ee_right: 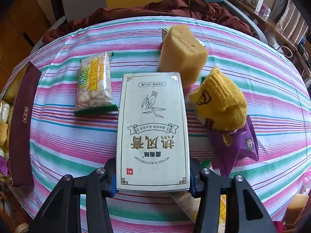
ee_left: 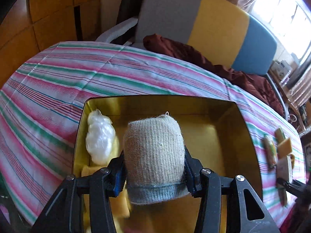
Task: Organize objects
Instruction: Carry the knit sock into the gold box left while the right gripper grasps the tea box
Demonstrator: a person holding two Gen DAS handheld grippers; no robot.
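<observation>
My left gripper (ee_left: 154,176) is shut on a rolled beige sock (ee_left: 154,151) with a grey cuff and holds it over an open gold-lined box (ee_left: 245,136). A white plastic bundle (ee_left: 100,138) and yellow sponge pieces (ee_left: 88,171) lie in the box's left side. My right gripper (ee_right: 152,182) is shut on a white carton with Chinese print (ee_right: 152,128), held above the striped tablecloth (ee_right: 64,145). Beyond it lie a snack packet (ee_right: 94,85), a yellow sponge block (ee_right: 182,52), a yellow knitted sock (ee_right: 221,99) and a purple packet (ee_right: 237,145).
The box's maroon outer wall (ee_right: 21,124) shows at the left of the right wrist view. A dark red cloth (ee_left: 194,56) lies at the table's far edge, before a grey, yellow and blue chair back (ee_left: 217,29). Several small items (ee_left: 279,151) lie to the right of the box.
</observation>
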